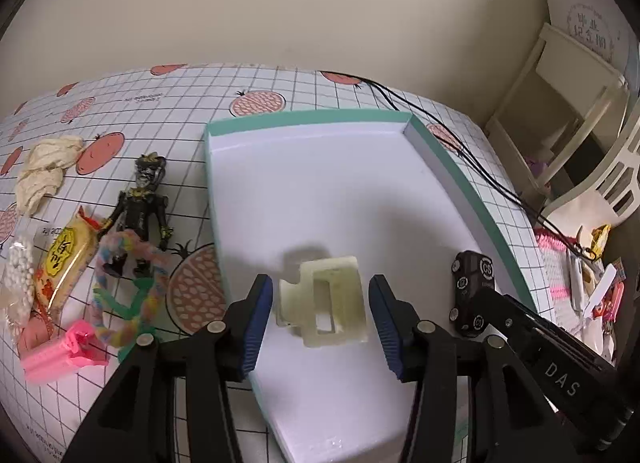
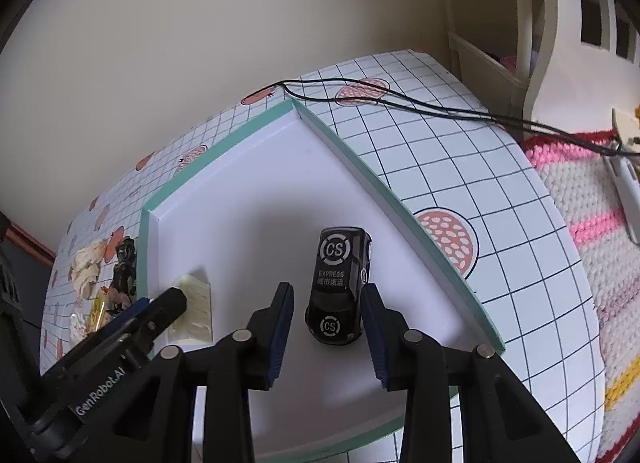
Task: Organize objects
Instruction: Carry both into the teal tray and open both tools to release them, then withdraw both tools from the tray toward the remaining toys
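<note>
2 grippers are working inside the tray, each one straddling a small item.

The left gripper is standing wide open around the cream hair clip, which is lying on the tray floor clear of both fingers, so it is gripping nothing. The right gripper is also gaping, with the black toy car sitting between its fingers near the right wall; whether a pad is touching the car is unclear. On the tablecloth to the left, the figurine, snack packet, braided ring, pink clip and crumpled tissue are waiting. The car could probably roll away if a finger nudges it, and the 2 grippers, working close together, could bump each other.
</note>
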The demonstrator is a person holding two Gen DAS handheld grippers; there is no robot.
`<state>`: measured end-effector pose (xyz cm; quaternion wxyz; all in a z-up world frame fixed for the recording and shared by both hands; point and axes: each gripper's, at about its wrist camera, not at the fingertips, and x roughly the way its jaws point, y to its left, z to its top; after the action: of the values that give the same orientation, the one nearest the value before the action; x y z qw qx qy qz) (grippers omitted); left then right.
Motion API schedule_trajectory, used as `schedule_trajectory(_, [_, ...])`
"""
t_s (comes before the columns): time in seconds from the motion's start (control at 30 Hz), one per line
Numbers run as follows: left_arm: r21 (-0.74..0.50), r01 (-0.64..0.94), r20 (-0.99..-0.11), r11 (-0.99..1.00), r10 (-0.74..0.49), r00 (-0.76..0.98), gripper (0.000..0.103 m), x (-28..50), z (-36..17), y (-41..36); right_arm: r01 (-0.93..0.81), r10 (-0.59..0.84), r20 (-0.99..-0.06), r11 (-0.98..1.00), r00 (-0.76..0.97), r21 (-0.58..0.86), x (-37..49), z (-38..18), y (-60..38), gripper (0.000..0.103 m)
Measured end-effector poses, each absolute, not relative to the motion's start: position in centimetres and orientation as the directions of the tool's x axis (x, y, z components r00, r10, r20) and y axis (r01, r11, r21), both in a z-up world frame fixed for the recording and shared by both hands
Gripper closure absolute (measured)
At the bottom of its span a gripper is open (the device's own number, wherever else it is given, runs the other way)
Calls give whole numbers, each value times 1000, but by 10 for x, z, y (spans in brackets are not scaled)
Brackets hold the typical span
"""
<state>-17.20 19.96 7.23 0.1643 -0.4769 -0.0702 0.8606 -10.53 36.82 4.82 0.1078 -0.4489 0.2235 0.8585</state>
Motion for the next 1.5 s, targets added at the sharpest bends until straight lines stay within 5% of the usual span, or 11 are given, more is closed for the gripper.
schedule_trajectory(0.33, [-285, -149, -793, -947, 320, -519, 41, -166, 81, 181, -379, -19, -808, -876, -589, 297, -99, 54, 365, 63])
schedule_trajectory(0.5, [-278, -109, -785, -954, 291, -546, 28, -163, 83, 173, -365, -6, -808, -890, -589, 273, -98, 56, 361, 39])
schedule_trajectory(0.6, [-295, -95, -772, -951, 296, -562, 10, -162, 85, 166, -360, 0, -805, -895, -593, 265, -97, 56, 359, 30])
schedule_trajectory(0.8, [-281, -76, -774, -957, 273, -572, 0, -162, 82, 159, -359, 5, -810, -898, -586, 254, -97, 55, 357, 19])
schedule_trajectory(1.17, [-280, -40, -768, -959, 249, -590, 0, -163, 81, 151, -343, 1, -824, -910, -567, 235, -100, 50, 352, 0])
schedule_trajectory(1.5, [-273, -24, -771, -962, 234, -592, 0, -161, 81, 145, -325, 24, -823, -925, -568, 197, -101, 52, 345, 0])
